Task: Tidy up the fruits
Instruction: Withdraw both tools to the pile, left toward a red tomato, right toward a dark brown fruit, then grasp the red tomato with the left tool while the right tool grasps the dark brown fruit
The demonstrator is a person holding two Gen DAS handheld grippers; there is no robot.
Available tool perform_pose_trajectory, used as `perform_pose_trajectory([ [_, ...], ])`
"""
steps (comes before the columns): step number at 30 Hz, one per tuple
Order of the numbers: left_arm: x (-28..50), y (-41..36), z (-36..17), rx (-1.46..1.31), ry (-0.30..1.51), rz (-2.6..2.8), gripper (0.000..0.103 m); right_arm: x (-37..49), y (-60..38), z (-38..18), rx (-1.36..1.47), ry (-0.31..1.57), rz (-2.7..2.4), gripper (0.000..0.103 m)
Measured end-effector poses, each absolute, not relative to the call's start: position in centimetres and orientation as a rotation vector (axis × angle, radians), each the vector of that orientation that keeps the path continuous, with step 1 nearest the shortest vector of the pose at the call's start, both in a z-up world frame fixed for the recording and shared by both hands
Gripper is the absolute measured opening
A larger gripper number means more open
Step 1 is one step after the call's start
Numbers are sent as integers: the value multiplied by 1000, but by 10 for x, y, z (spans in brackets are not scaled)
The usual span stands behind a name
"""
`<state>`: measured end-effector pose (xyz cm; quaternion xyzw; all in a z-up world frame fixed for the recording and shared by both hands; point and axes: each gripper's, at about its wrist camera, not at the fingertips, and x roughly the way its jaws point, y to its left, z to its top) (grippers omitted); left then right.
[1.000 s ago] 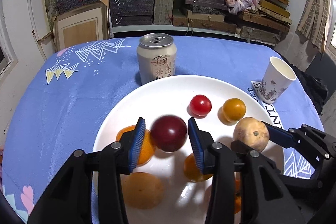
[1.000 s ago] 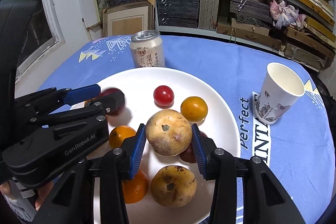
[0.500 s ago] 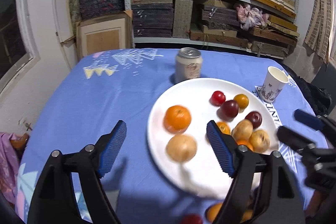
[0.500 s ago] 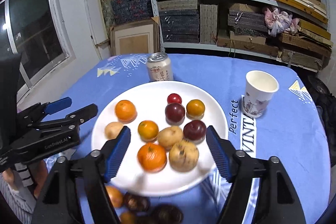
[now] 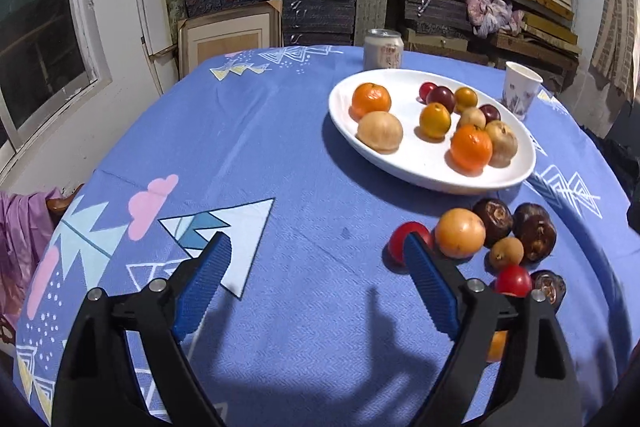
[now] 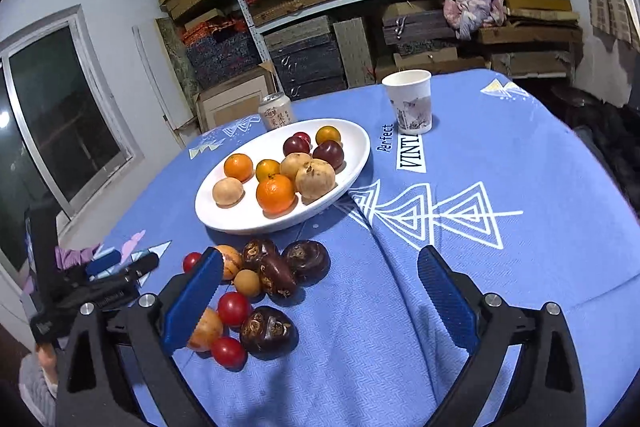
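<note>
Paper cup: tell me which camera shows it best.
The right wrist view. There the paper cup stands whole and large behind the white plate, open mouth and printed side clear. The left wrist view shows the cup too, unobstructed, but smaller and toward the right of the picture beyond the plate.

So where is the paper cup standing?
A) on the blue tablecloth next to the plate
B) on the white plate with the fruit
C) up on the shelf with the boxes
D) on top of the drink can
A: the paper cup stands upright on the blue tablecloth, apart from the white plate, and the drink can sits on the plate's other side.
</note>
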<state>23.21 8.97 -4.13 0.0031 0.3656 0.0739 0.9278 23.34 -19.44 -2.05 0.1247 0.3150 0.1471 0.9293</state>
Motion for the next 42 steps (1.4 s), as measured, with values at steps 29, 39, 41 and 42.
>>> perform_pose_trajectory([
  [29, 258, 61, -69, 90, 829, 46, 90, 242, -195, -43, 248, 748, 266, 100],
  [39, 262, 56, -71, 56, 839, -63, 57, 244, -191, -45, 242, 764, 281, 100],
  [41, 263, 55, -72, 54, 841, -89, 41, 243, -190, -45, 238, 765, 283, 100],
  [42, 264, 54, -73, 53, 850, -105, 30, 243, -190, -45, 237, 765, 285, 100],
])
